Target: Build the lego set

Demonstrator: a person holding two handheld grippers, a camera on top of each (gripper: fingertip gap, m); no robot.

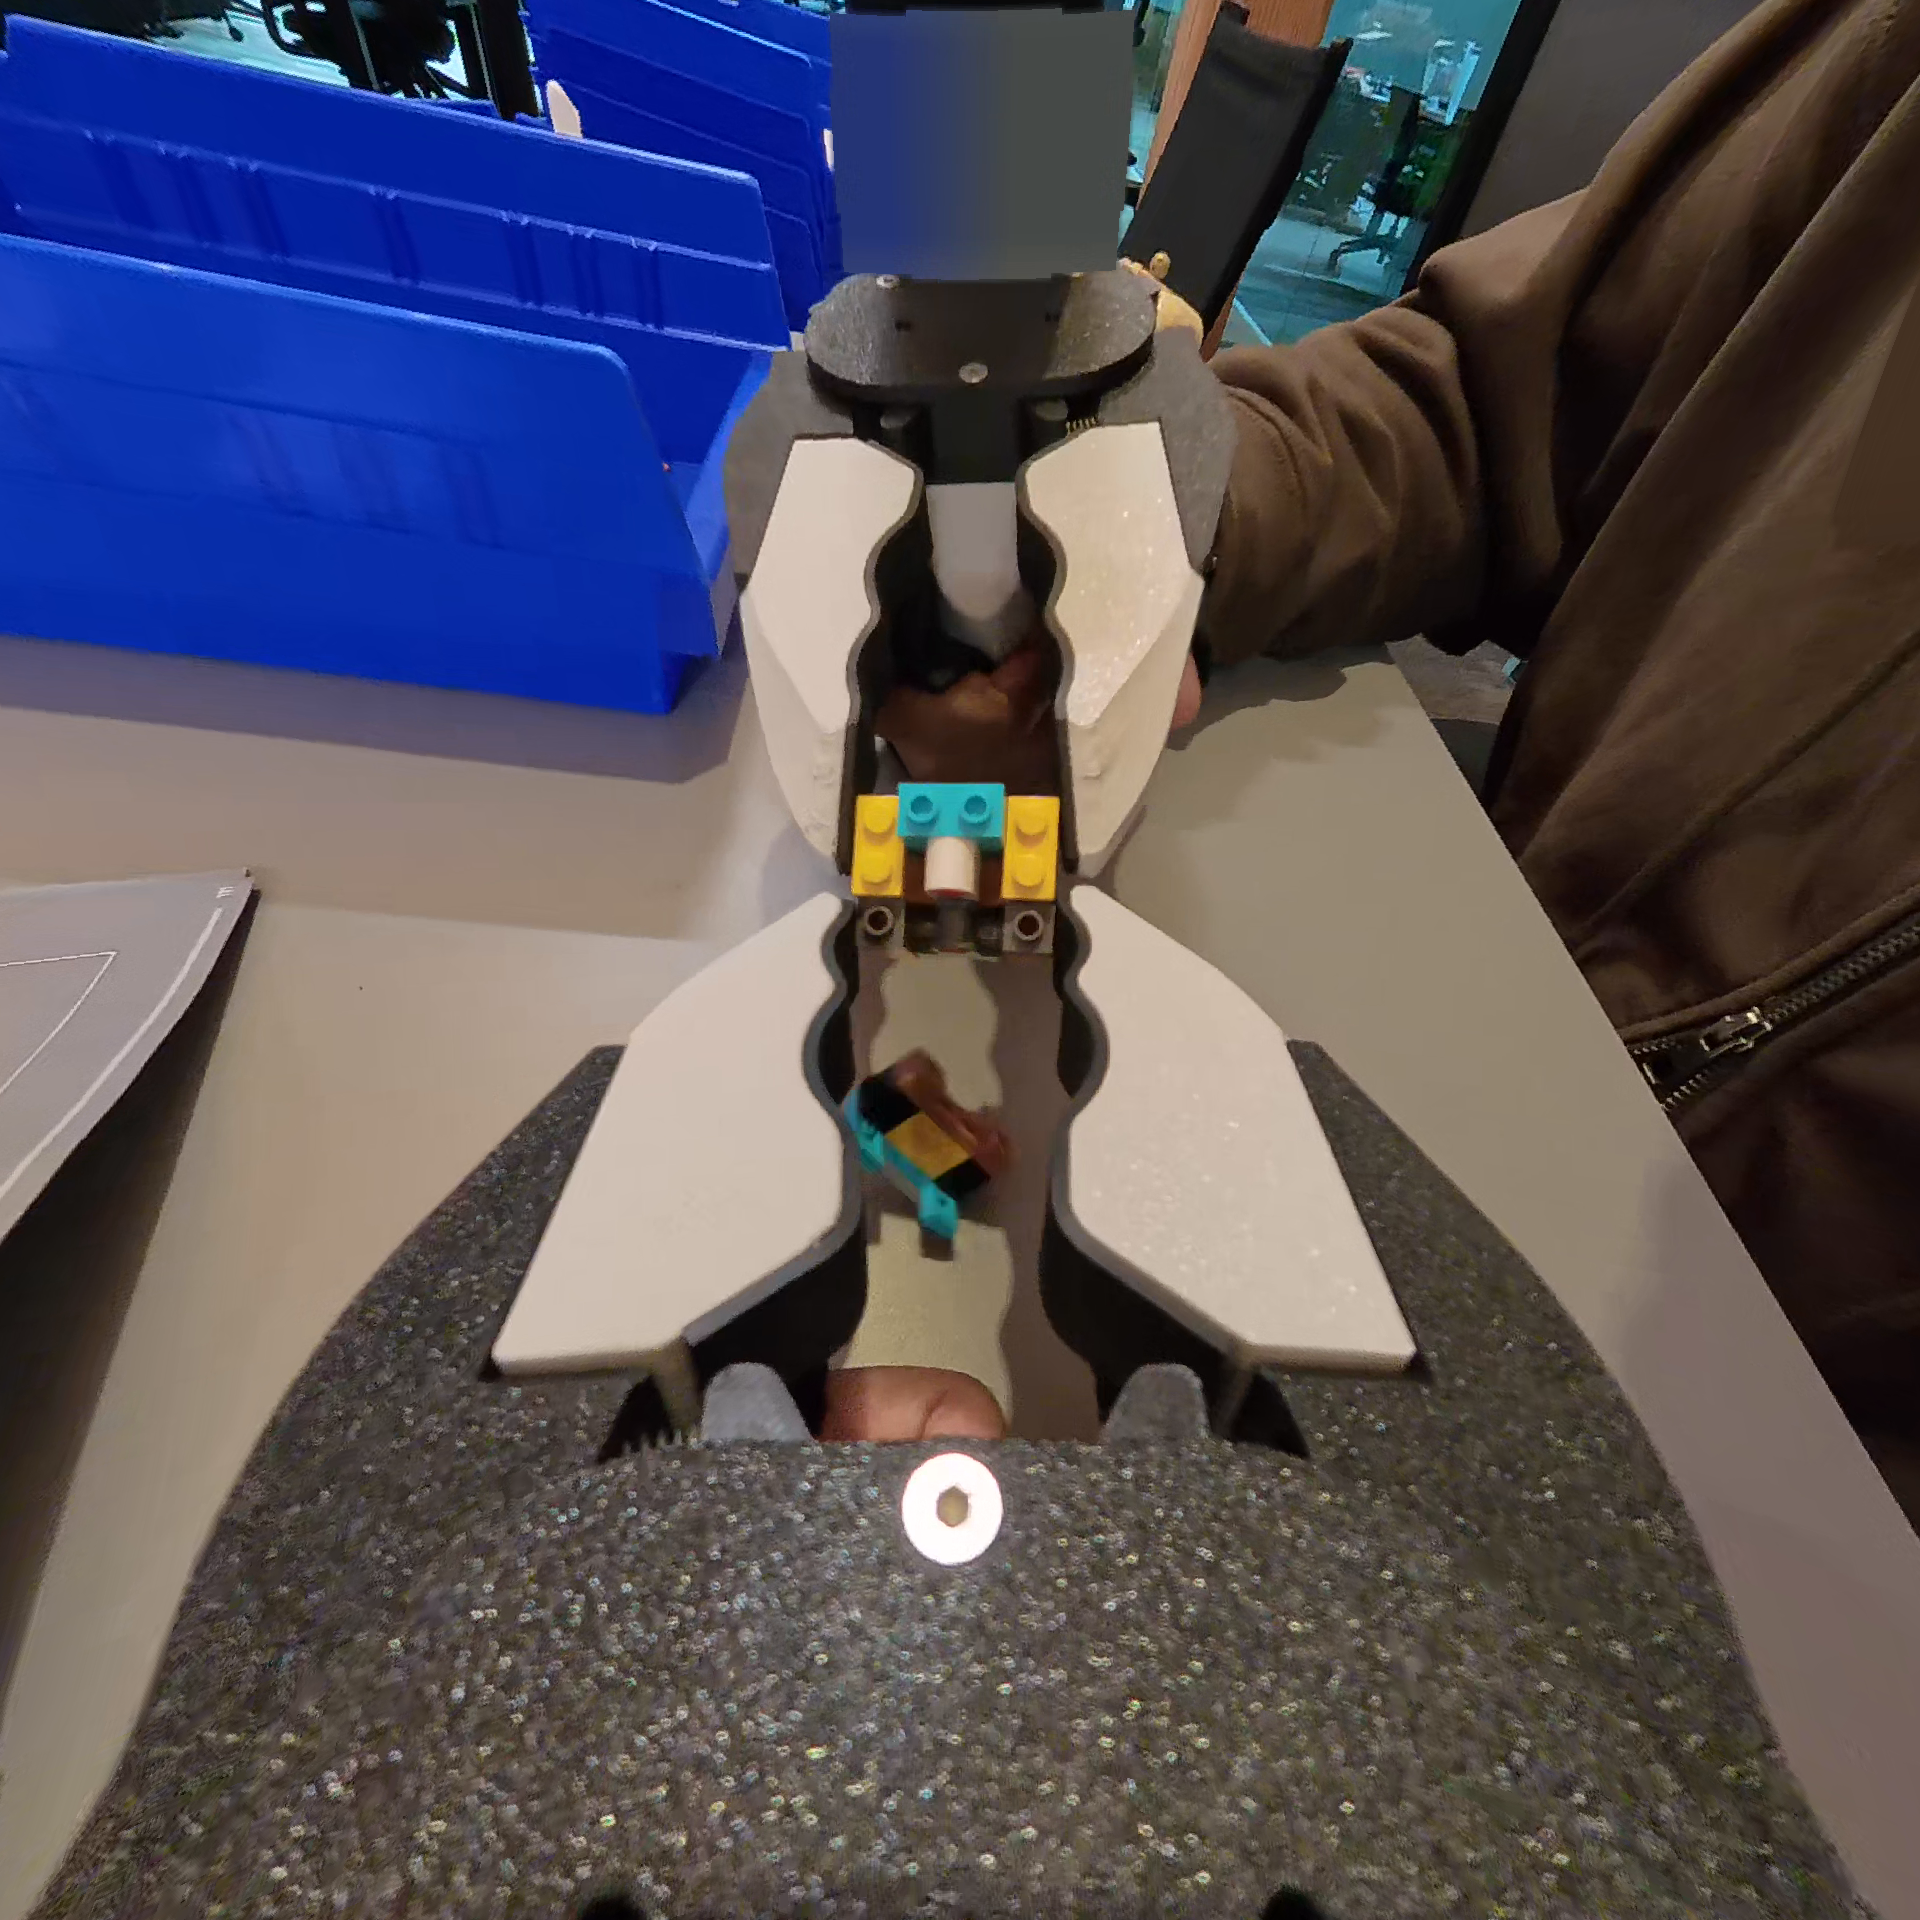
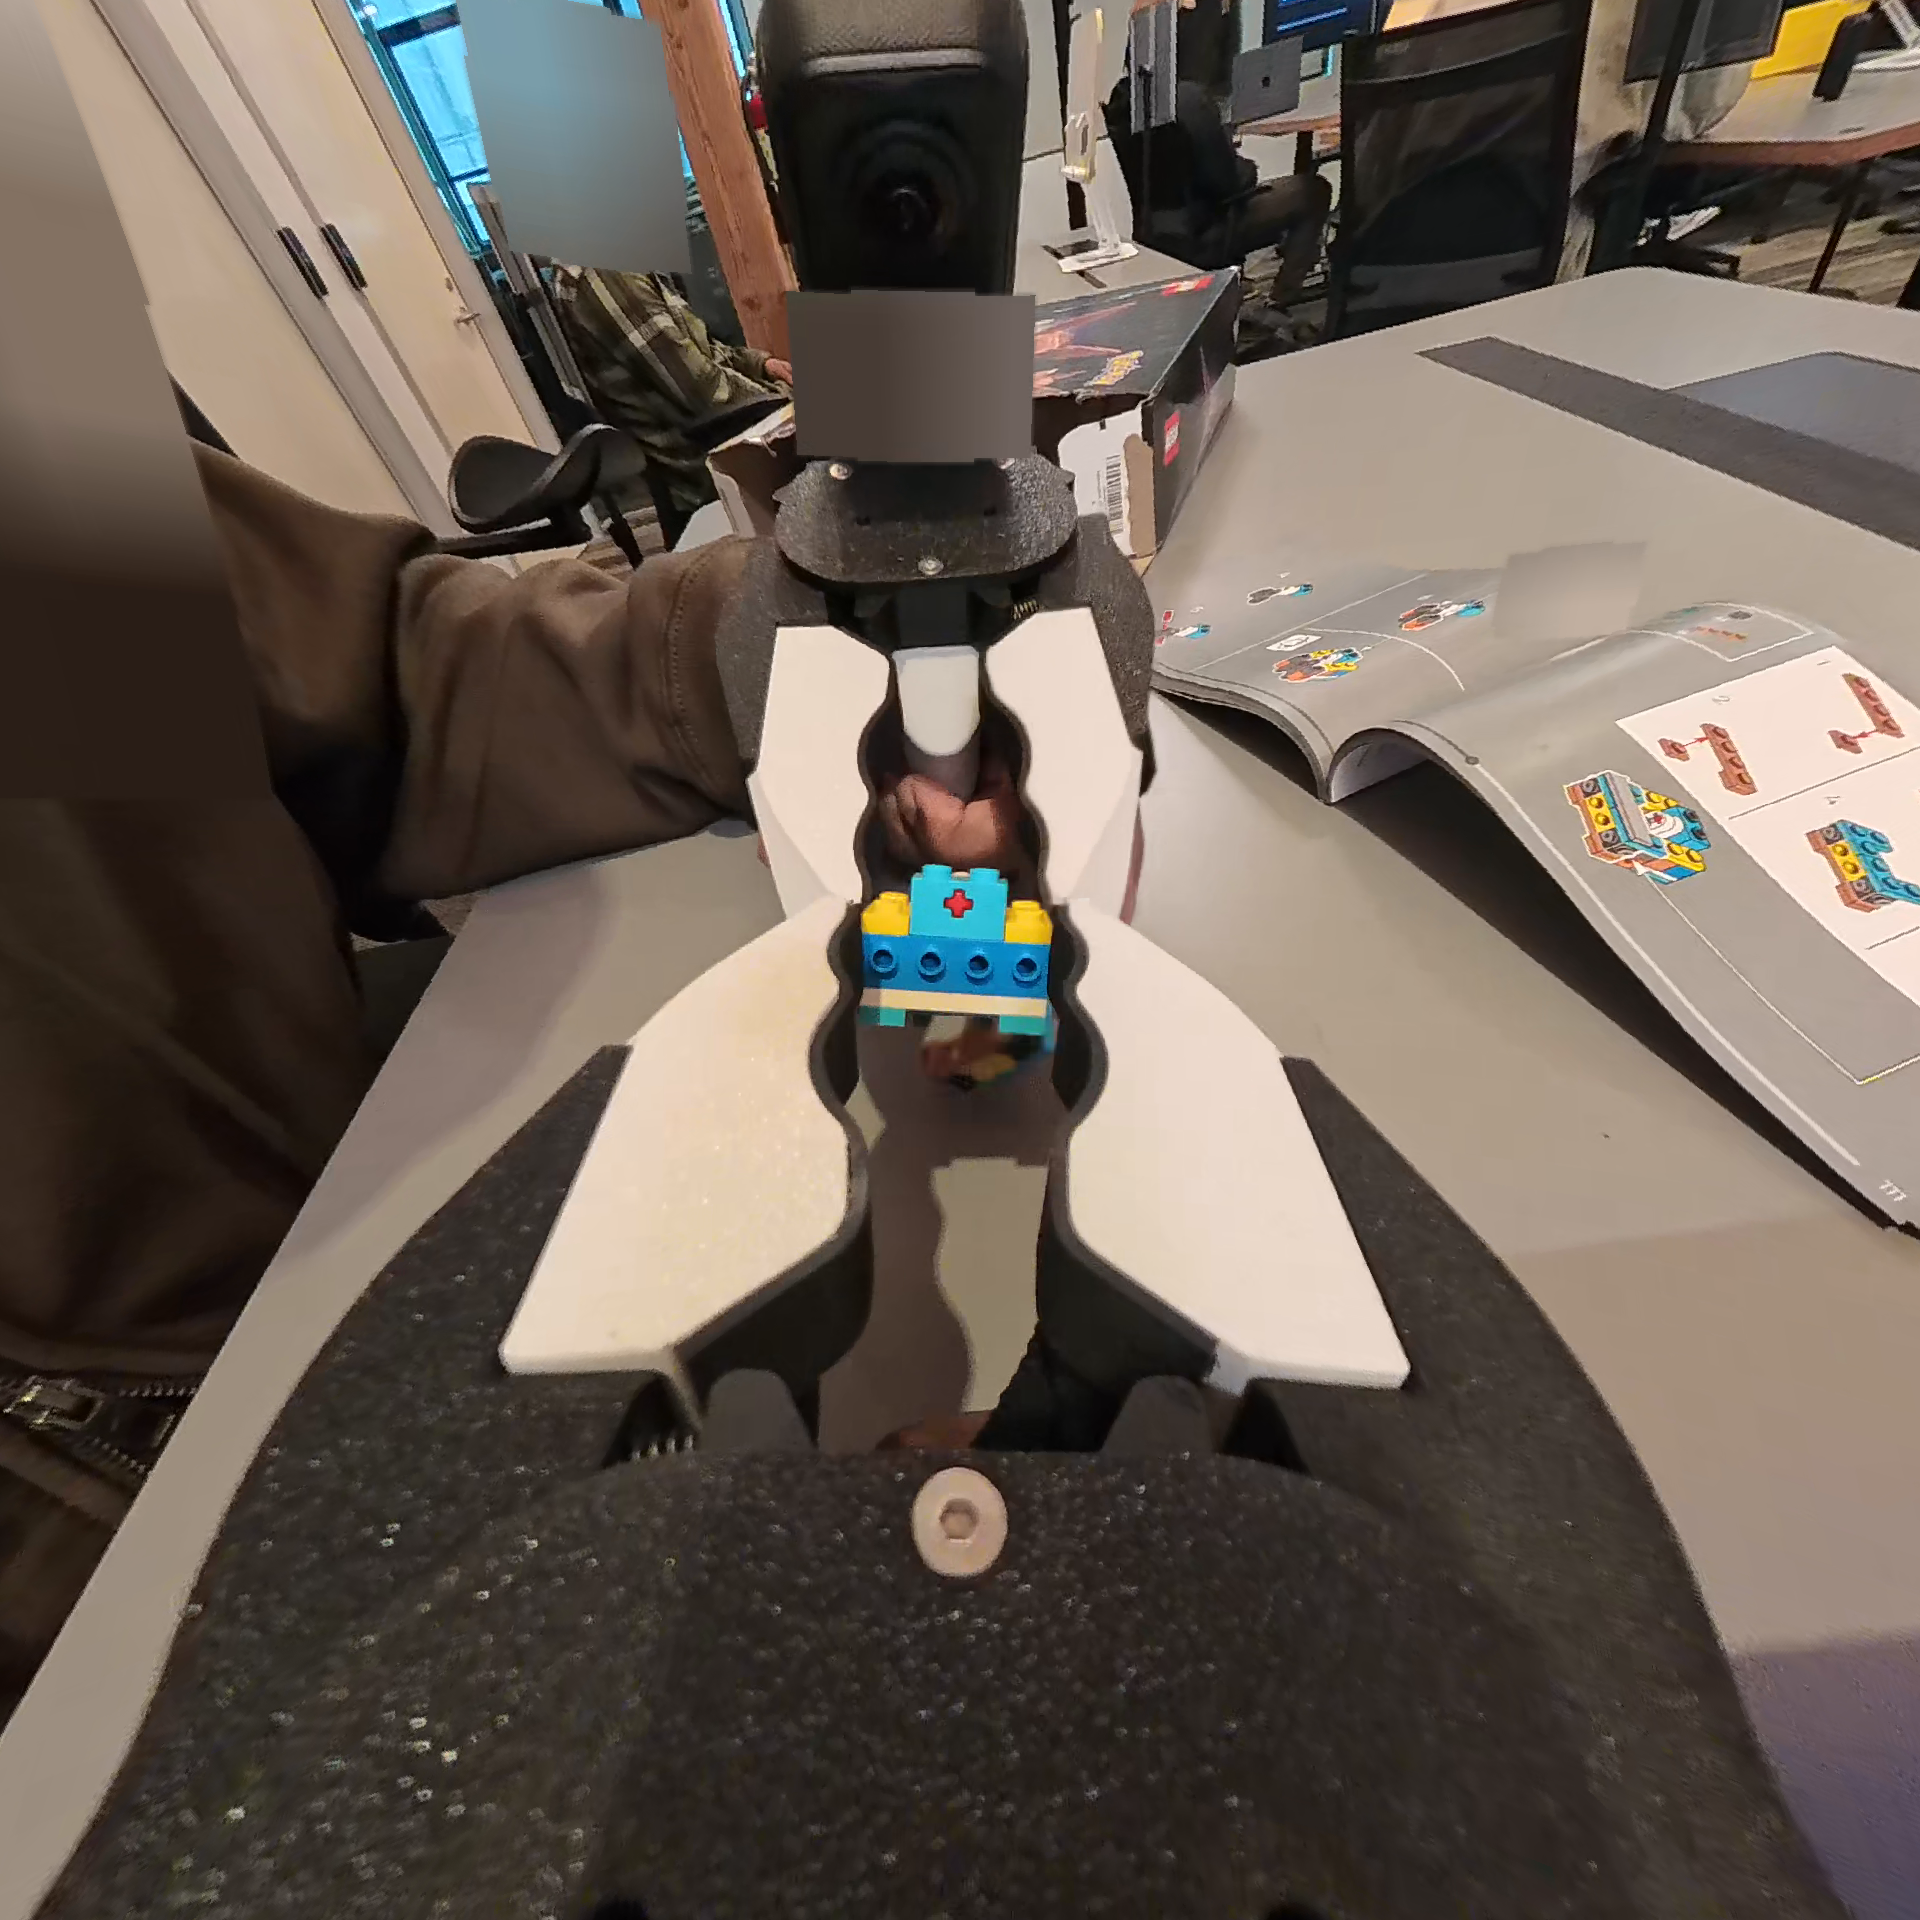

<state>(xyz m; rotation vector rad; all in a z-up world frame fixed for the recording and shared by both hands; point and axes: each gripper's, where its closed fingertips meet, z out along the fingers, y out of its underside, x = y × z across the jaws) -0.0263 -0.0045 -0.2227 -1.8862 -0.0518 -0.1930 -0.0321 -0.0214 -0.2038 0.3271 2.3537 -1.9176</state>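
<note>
A: Facing each other nose to nose in the left wrist view, the left gripper (image 1: 956, 925) and the right gripper (image 1: 956, 831) both close on one small lego assembly (image 1: 954, 868), held in the air above the grey table (image 1: 416, 1091). The fingertips of each sit tight against its flanks, nearly closed to its width. Yellow, teal, white and dark bricks show on this side.

B: Why two grips on one piece?

A: Probably to brace it: one tool steadies it while the other presses or pulls, or it is being passed across. A second, blurred cluster of bricks (image 1: 925, 1143) lies on the table below, likely the next part. Blue bins (image 1: 364, 468) stand behind.

B: And the right wrist view?

A: The same lego assembly (image 2: 956, 956) shows its blue, studded face, with a teal brick bearing a red cross on top. The right gripper (image 2: 956, 997) pinches it at the sides; the left gripper (image 2: 951, 883) meets it from beyond. The open instruction booklet (image 2: 1558, 831) lies to one side, within the builder's sight, and a dark box (image 2: 1143, 395) stands farther back.
</note>
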